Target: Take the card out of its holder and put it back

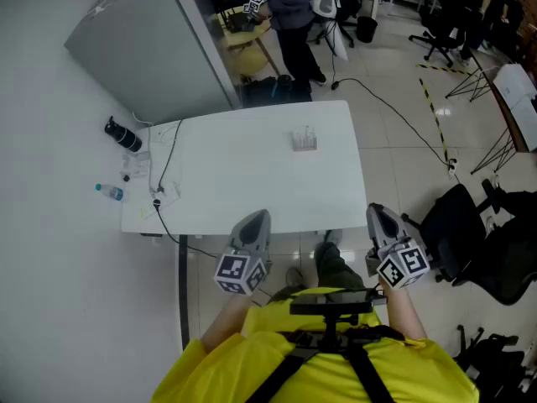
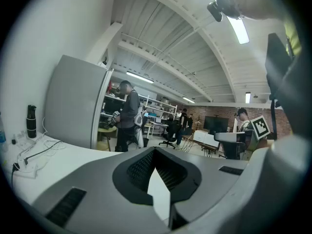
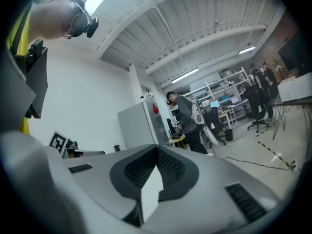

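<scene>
A small clear card holder (image 1: 304,140) with a card upright in it stands on the white table (image 1: 252,183), toward the far right. Both grippers hover at the near edge of the table, well short of the holder. My left gripper (image 1: 257,217) points at the table's front edge and its jaws are shut with nothing between them (image 2: 155,151). To the right, off the table's near right corner, my right gripper (image 1: 378,211) is also shut and empty (image 3: 157,150). Neither gripper view shows the holder.
A black bottle (image 1: 123,134), a small water bottle (image 1: 109,191) and cables (image 1: 164,183) lie at the table's left end. A grey cabinet (image 1: 143,49) stands behind the table. A person (image 1: 294,15) stands at the back, and a black office chair (image 1: 470,233) is on the right.
</scene>
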Demonstrator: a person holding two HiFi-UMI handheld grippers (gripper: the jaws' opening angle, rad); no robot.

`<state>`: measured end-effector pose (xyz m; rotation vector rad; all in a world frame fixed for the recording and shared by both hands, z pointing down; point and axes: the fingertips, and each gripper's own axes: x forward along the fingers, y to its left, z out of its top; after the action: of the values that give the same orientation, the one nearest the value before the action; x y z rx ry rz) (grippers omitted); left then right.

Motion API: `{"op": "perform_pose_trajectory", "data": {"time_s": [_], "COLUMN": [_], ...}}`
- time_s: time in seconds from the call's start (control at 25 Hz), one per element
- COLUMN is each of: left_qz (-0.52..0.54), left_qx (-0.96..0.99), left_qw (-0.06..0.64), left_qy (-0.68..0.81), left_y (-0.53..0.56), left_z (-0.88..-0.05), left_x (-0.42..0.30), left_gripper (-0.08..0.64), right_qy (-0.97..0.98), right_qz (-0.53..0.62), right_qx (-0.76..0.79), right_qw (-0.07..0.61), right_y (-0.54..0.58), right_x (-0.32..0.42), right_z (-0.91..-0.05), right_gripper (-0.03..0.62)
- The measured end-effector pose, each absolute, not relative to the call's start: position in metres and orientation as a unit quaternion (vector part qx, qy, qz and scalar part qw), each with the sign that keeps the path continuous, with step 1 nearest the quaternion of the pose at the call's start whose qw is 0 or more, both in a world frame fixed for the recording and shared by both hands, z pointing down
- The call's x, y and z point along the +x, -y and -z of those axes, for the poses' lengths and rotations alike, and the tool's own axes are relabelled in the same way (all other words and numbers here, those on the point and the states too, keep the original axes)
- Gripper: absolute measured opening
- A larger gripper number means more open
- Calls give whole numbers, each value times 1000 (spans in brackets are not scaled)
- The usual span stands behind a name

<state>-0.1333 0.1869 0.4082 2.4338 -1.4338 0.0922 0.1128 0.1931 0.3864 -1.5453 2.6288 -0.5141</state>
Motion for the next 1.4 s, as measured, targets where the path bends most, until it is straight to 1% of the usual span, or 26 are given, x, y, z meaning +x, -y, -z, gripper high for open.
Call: {"op": "perform_pose_trajectory", "data": {"time_s": [0.24,0.36,0.48,0.52,0.56,0.76,0.96,1.2,1.4], "left_qz": [-37,-41,-42,-40,-37,-52,-83,-93,-101], "left_qx": [839,822,814,813,812,810,803,801,801], "left_qw": [145,151,144,144,147,171,188,202,213], "left_qy": [523,547,562,563,564,559,559,556,550], "left_y": [-108,-73,-40,-28,-17,11,18,45,63], "left_z": [-420,-428,-441,-445,-447,-463,-487,-523,-537], "left_x": [-115,-106,-89,-82,-75,-59,-60,-74,-81], "left_gripper": [0,0,0,0,0,0,0,0,0], "right_qy": [-909,-930,-946,-952,-957,-967,-969,-967,-965], "right_qz": [117,115,121,120,121,150,163,173,171], "right_qx": [-400,-346,-296,-277,-258,-186,-137,-90,-44], "right_qw": [-10,-40,-51,-54,-59,-88,-122,-166,-193], "right_y": [-101,-49,0,15,30,91,128,157,165], "right_x": [116,124,128,127,124,102,81,62,42], "right_z": [-399,-422,-443,-450,-460,-523,-582,-644,-671], "right_gripper": [6,6,7,24,65,69,69,69,69]}}
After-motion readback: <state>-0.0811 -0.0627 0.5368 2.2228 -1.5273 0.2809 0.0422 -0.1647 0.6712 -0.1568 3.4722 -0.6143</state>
